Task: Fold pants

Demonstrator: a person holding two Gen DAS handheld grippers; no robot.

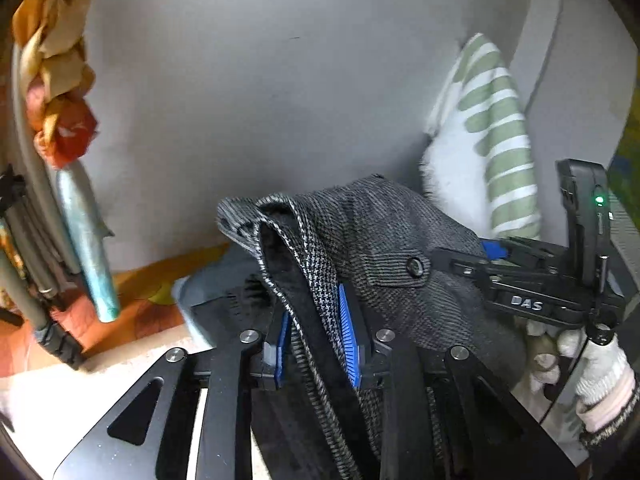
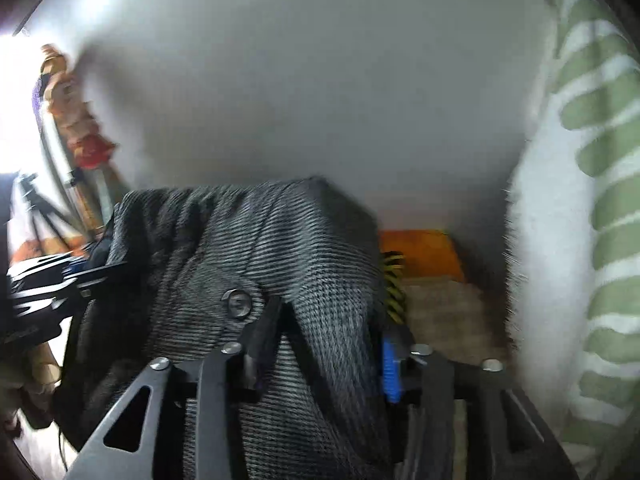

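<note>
One pair grey houndstooth pants [image 1: 372, 240]. Two grippers: left gripper [image 1: 316, 344] clamping waistband, right gripper [image 2: 324, 356] clamping fabric. One striped pillow [image 1: 496, 140].

A plain grey wall [image 1: 248, 92] is filling most of both views, smooth and unmarked but for a faint dark scratch. A green-and-white striped cushion [image 1: 492, 128] is leaning upright against it at the right. At the left, knotted orange and cream fabric [image 1: 60, 72] is hanging over a pale curved bar [image 1: 24, 120], with a teal tube [image 1: 90, 248] and grey folded legs standing beneath. An orange patterned cloth [image 1: 136, 300] is lying along the foot of the wall. In the right wrist view, strong white light [image 2: 16, 104] is glaring in at the left edge, washing out detail there.
</note>
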